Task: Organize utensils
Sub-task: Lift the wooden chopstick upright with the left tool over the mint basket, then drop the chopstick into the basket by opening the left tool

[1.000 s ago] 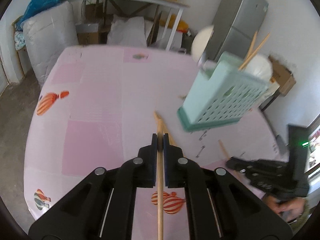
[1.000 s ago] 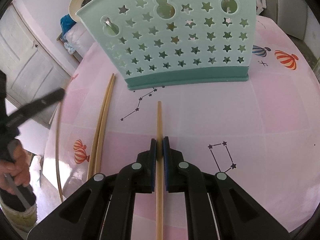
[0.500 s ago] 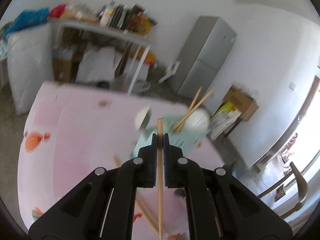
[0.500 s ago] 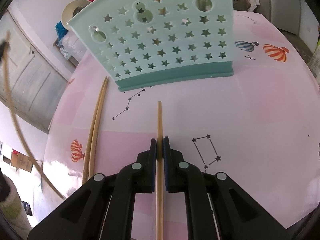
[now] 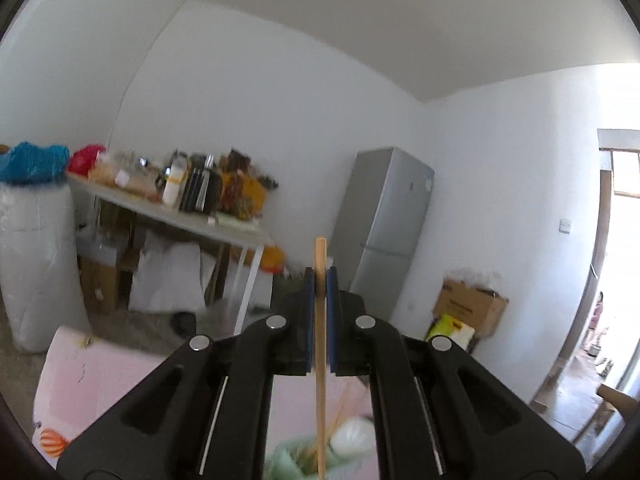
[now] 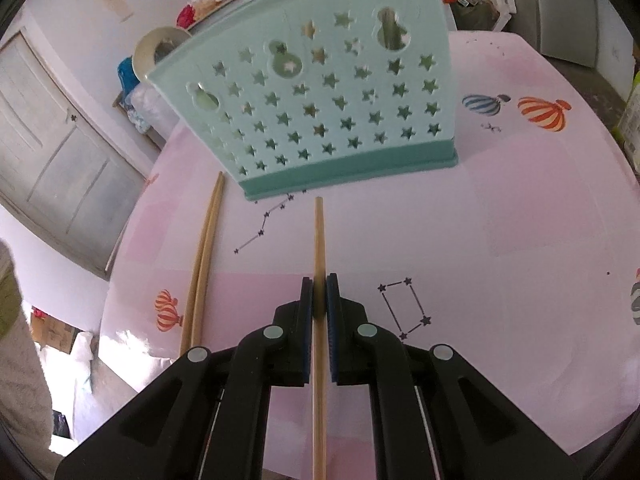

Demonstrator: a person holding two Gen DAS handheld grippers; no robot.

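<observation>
On the pink balloon-print tablecloth: mint-green star-perforated plastic utensil caddy, two loose wooden chopsticks beside it; right gripper clamps one wooden chopstick, left gripper clamps another, raised chopstick.

a wooden chopstick is standing near-vertical above the mint-green star-perforated utensil holder. the holder is standing upright on the table. a second chopstick is pointing at its base; two chopsticks are lying side by side.

A pink table carries a mint holder and two chopsticks.
</observation>
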